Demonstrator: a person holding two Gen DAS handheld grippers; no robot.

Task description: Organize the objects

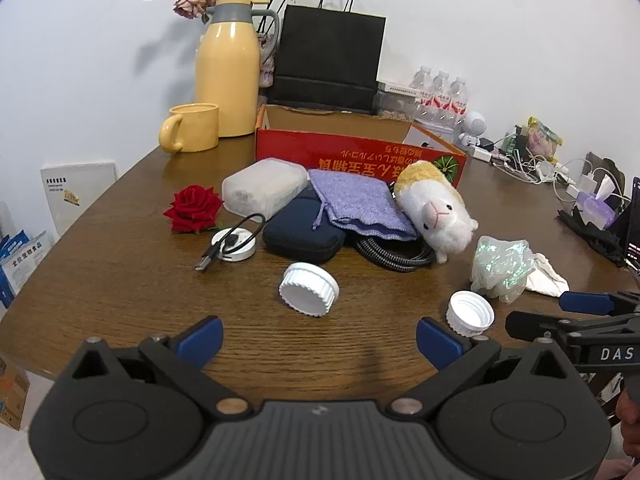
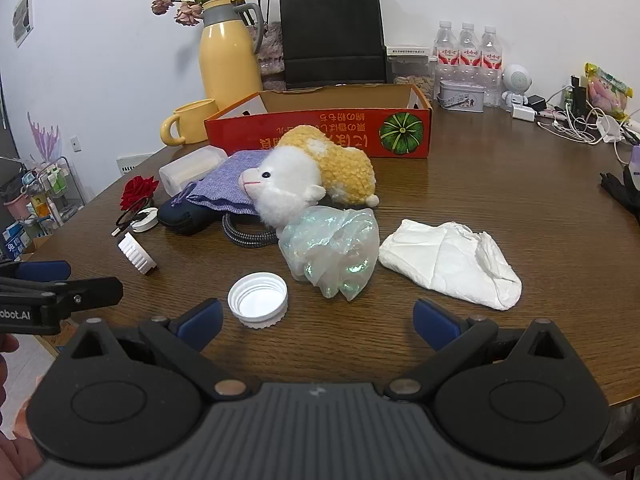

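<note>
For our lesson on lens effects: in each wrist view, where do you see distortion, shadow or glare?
Left wrist view: table edge bows like a curve, dark vignette in the corners, the yellow jug throws a soft shadow on the wall. Right wrist view: the same barrel bending, glints on the crumpled plastic bag, a pale sheen on the table beyond it.

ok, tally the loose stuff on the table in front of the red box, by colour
White: 4, two caps, the charger puck, the crumpled tissue
Purple: 1, pouch
Navy: 1, case
Red: 1, rose
Iridescent: 1, plastic bag
Yellow-white: 1, plush
Total: 9
</note>
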